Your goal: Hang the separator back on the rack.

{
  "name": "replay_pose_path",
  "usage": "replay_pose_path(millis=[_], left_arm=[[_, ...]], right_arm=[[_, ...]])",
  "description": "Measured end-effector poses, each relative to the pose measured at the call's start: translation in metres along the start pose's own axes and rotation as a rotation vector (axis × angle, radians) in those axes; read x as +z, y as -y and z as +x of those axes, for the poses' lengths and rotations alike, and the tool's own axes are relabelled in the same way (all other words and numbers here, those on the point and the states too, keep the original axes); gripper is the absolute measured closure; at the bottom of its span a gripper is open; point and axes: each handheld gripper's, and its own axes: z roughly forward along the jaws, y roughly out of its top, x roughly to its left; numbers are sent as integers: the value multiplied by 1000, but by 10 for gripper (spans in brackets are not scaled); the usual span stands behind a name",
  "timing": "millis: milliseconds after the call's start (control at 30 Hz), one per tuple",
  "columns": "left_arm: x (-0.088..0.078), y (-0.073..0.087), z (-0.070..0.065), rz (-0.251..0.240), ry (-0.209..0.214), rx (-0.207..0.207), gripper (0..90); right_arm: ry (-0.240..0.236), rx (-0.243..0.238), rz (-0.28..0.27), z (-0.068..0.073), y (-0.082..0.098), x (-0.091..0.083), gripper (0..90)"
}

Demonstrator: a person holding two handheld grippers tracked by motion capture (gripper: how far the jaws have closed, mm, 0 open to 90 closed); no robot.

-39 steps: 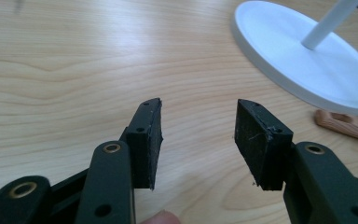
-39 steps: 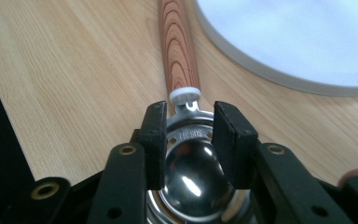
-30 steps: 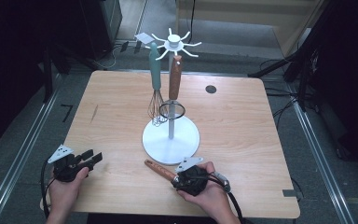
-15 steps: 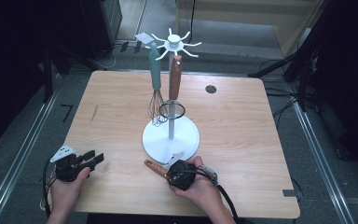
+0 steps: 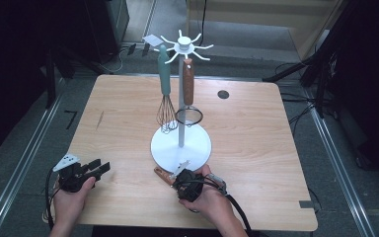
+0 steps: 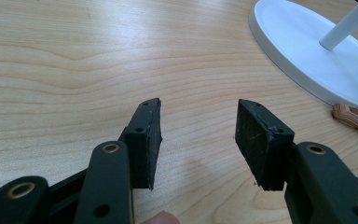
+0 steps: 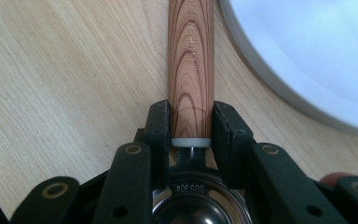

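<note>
The right tool (image 7: 191, 126) is pinching a wooden-handled utensil (image 7: 190, 60), its jaws having just been closing on the handle near the steel end. The utensil is lying on the desk (image 5: 256, 128) just beside the white stand base (image 5: 197, 148). Compared with a second ago, the right hand is sitting a little nearer the base's left side. The left tool (image 6: 198, 135) is resting half spread, gripping nothing, well left of the base.
</note>
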Motion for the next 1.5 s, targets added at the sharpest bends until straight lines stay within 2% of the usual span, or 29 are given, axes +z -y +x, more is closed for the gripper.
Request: replay_pose_path(millis=[167,233,367,400,467,533,700,800,1067,1167,1267,1433,1500], left_arm=[[-3,0,0,-19,-28,0,463],[-4,-1,0,-29,-46,-9,416],[-8,-2,1,-48,-89,-11,291],[-8,-3,1,-55,-104,-12,263],[-9,-3,0,-61,-122,-8,216],[-10,-4,0,-68,-138,-3,176],[-13,-5,1,-93,-157,-6,145],[-13,-5,4,-86,-175,-8,139],[-16,-6,8,-97,-186,-19,134],[-19,-5,10,-93,-152,0,125],[-22,-5,13,-100,-112,-12,101],[-25,-4,18,-104,-115,-27,101],[-24,-3,19,-95,-132,-24,101]], right_arm=[[30,-37,-46,4,6,0,713],[26,-19,-58,5,8,-1,714],[-5,-16,-90,2,14,-1,714],[-21,2,-108,1,16,-2,714],[-43,2,-145,-1,20,-4,714],[-44,10,-176,-3,23,-6,714],[-36,36,-245,-9,31,-12,715],[-22,46,-281,-13,34,-15,716],[5,98,-349,-23,40,-23,716],[0,139,-379,-30,45,-26,716],[20,171,-400,-38,49,-27,715],[33,227,-445,-50,56,-31,716],[42,241,-460,-52,58,-33,716]])
